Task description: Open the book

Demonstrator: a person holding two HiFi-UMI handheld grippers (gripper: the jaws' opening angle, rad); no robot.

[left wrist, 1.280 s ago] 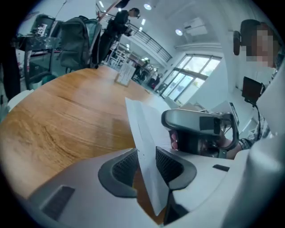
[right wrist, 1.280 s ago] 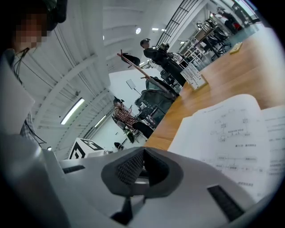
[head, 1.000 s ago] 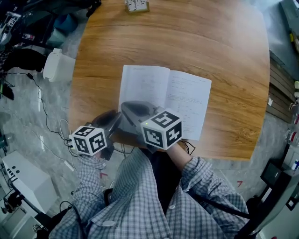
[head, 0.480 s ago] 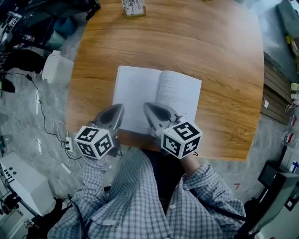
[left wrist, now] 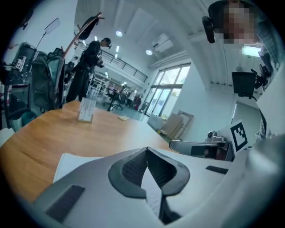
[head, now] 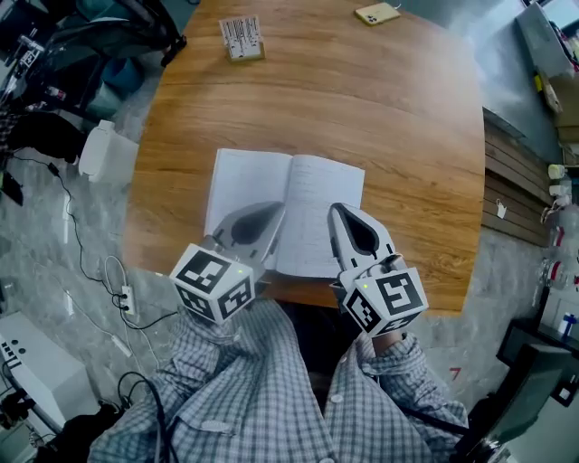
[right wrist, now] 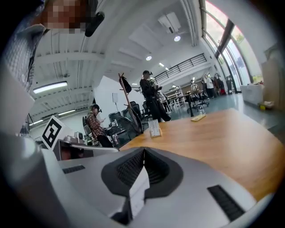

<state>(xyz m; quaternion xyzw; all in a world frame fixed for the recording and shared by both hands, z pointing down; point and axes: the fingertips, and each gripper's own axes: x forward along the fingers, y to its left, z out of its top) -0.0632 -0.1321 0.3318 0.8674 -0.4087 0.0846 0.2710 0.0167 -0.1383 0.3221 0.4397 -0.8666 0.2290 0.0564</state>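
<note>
The white paper book (head: 312, 190) lies flat by the near edge of the brown wooden worktop (head: 398, 127) with both pages spread, so the opening looks done and little seems left. The grey left gripper (head: 267, 215) hangs over the left page, its jaws just closed and clenched tip to tip. The grey right gripper (head: 338, 210) hangs over the right page, jaws likewise pressed together. A pale sliver behind each pair of tips is probably the page below, not something gripped. At the far edge stand a small printed card holder (head: 242, 38) and a flat yellow slab (head: 377, 14), well apart from the book; nothing blocks it.
</note>
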